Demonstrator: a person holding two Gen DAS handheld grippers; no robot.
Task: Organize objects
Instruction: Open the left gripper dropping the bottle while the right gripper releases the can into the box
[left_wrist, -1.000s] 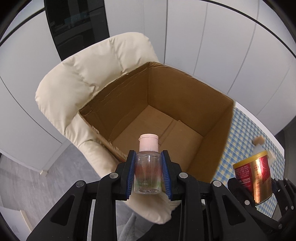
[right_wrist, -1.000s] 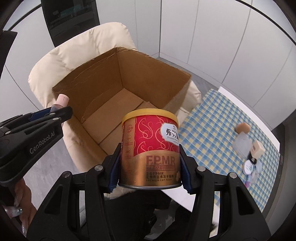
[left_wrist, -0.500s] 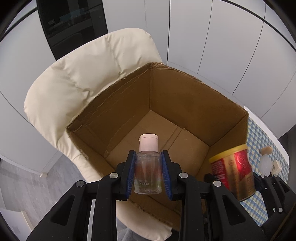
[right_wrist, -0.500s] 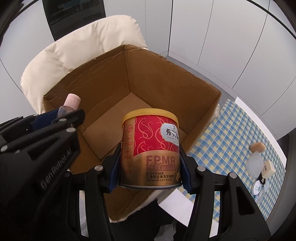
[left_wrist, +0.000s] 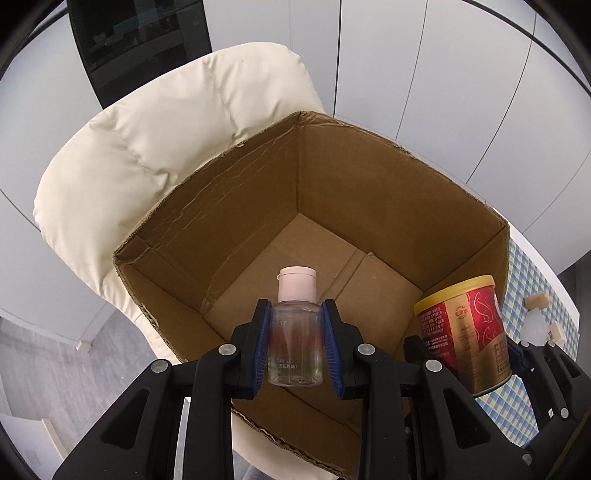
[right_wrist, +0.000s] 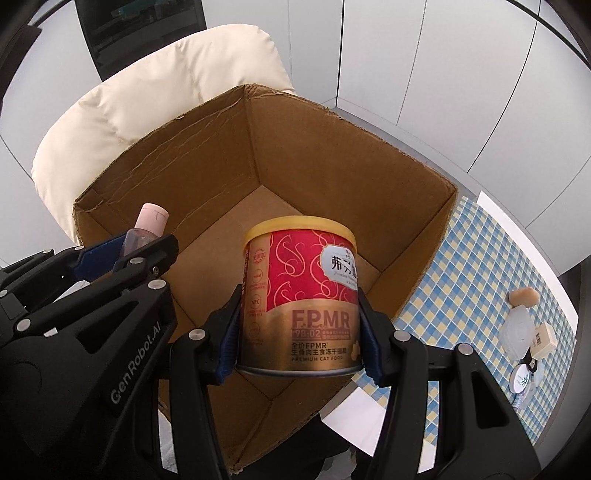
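Observation:
My left gripper (left_wrist: 295, 343) is shut on a small clear bottle (left_wrist: 295, 347) with a pink cap, held upright over the near part of an open, empty cardboard box (left_wrist: 369, 192). My right gripper (right_wrist: 299, 332) is shut on a red and gold cat food can (right_wrist: 301, 299), held upright above the same box (right_wrist: 332, 158). The can also shows at the right of the left wrist view (left_wrist: 465, 332). The bottle and left gripper show at the left of the right wrist view (right_wrist: 144, 236).
The box sits on a cream padded chair (left_wrist: 147, 147). A table with a blue and yellow checked cloth (right_wrist: 480, 280) lies to the right, with several small toiletry items (right_wrist: 524, 332) on it. White cabinet panels stand behind.
Both grippers have moved forward from beside the box to over its opening, each still holding its object. The box now fills more of both views.

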